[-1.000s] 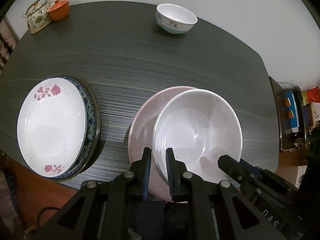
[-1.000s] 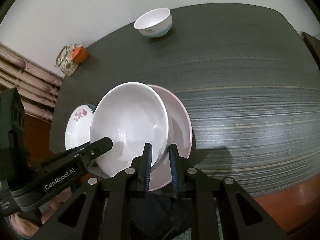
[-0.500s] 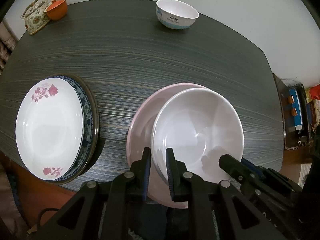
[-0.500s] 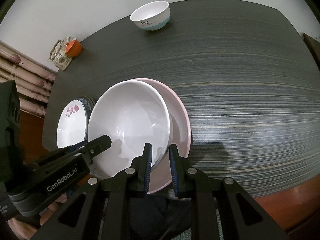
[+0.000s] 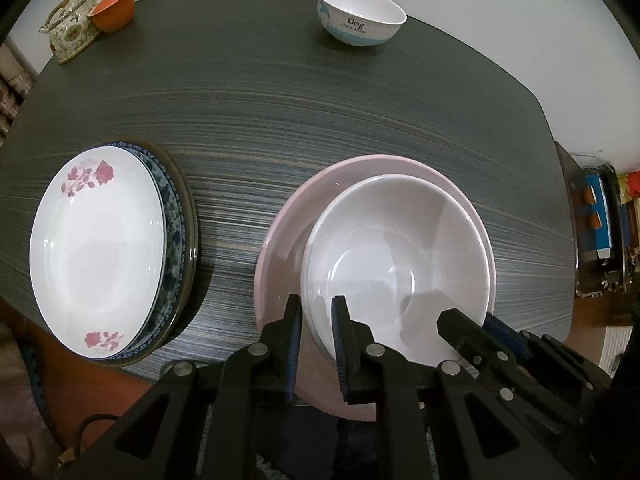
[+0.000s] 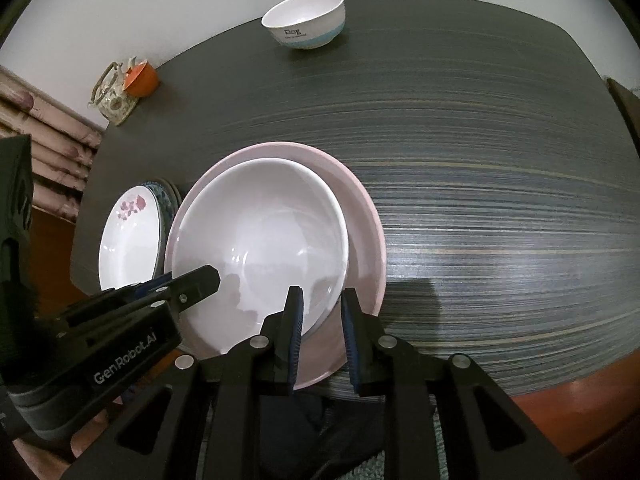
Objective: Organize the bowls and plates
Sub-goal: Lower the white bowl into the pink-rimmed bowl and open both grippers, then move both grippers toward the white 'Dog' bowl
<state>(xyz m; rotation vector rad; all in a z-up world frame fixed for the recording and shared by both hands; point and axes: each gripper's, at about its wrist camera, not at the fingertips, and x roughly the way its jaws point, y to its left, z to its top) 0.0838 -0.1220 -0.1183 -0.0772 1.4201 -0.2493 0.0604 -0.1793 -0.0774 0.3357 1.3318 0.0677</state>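
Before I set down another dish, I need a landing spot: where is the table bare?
Bare: the broad stretch of table to the right of the pink plate, and the middle band between that plate and the small printed bowl at the far edge. Crowded: the near edge, where the flowered plate stack, the white bowl and both grippers sit.

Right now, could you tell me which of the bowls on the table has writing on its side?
The small white bowl with the blue base, alone at the far edge. The large white bowl on the pink plate is plain.
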